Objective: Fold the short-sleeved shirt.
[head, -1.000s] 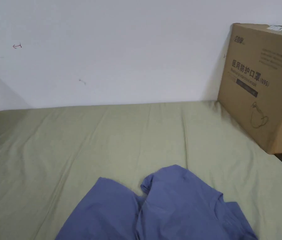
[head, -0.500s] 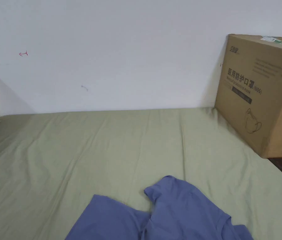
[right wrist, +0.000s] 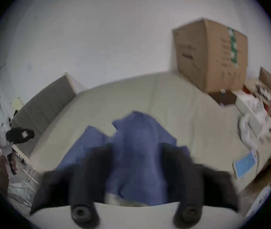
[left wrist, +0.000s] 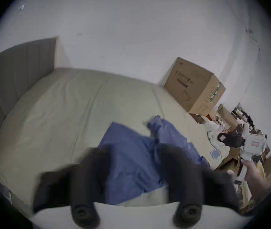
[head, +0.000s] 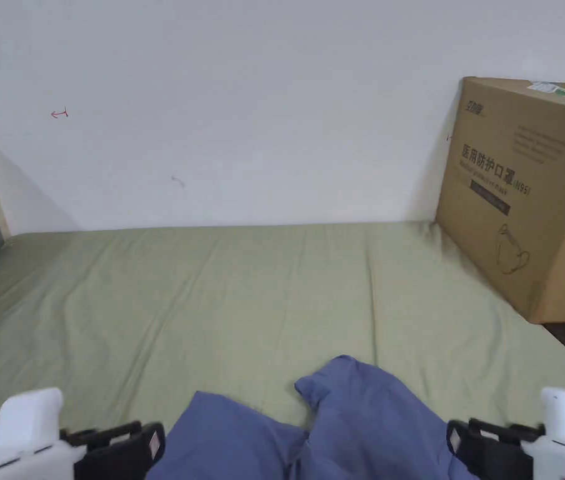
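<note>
The blue shirt [head: 337, 425] lies crumpled at bottom center of the bed [head: 212, 294]; left gripper [head: 150, 445] and right gripper [head: 456, 440] flank it, jaws apart, empty.

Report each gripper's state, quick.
Left gripper: open, holding nothing, above the blue shirt.
Right gripper: open, holding nothing, above the shirt.

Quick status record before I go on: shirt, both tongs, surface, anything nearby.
shirt: blue shirt lies crumpled and unfolded on the bed, one part bunched up toward the wall
left tongs: left tongs at the shirt's left edge, jaws apart, holding nothing
right tongs: right tongs at the shirt's right edge, jaws apart, holding nothing
surface: green sheet, lightly creased
nearby: cardboard box at the far right, against the wall
</note>
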Action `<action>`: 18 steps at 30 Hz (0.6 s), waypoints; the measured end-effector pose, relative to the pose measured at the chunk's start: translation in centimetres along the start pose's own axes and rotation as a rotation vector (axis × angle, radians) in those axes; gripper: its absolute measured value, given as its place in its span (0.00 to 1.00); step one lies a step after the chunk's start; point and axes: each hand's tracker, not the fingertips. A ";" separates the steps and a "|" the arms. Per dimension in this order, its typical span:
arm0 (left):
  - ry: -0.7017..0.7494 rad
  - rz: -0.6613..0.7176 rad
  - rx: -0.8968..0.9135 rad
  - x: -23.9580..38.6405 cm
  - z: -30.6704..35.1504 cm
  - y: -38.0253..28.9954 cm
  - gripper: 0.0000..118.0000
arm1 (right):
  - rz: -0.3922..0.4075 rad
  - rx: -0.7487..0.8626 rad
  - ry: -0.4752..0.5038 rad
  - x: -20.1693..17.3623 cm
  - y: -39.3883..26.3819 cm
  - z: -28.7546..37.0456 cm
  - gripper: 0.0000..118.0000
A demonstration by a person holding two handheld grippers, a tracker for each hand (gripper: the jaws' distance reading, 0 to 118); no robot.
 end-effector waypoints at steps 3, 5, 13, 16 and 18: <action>0.041 -0.070 0.017 2.1 -2.1 1.0 0.00 | 0.055 0.063 -0.054 -2.4 1.1 -1.3 0.01; -0.016 -0.096 -0.028 2.0 -3.9 1.8 0.00 | 0.013 0.075 0.033 -2.8 1.8 -1.9 0.01; 0.047 -0.058 -0.380 -3.5 -19.9 7.5 0.00 | -0.023 0.007 0.101 -0.7 1.8 -5.1 0.01; 0.143 -0.135 -0.483 -5.9 -26.3 7.4 0.21 | -0.032 -0.046 0.080 1.1 0.9 -6.4 0.01; 0.179 -0.145 -0.539 -7.3 -29.5 6.3 0.91 | -0.048 -0.084 0.056 2.3 0.3 -7.4 0.01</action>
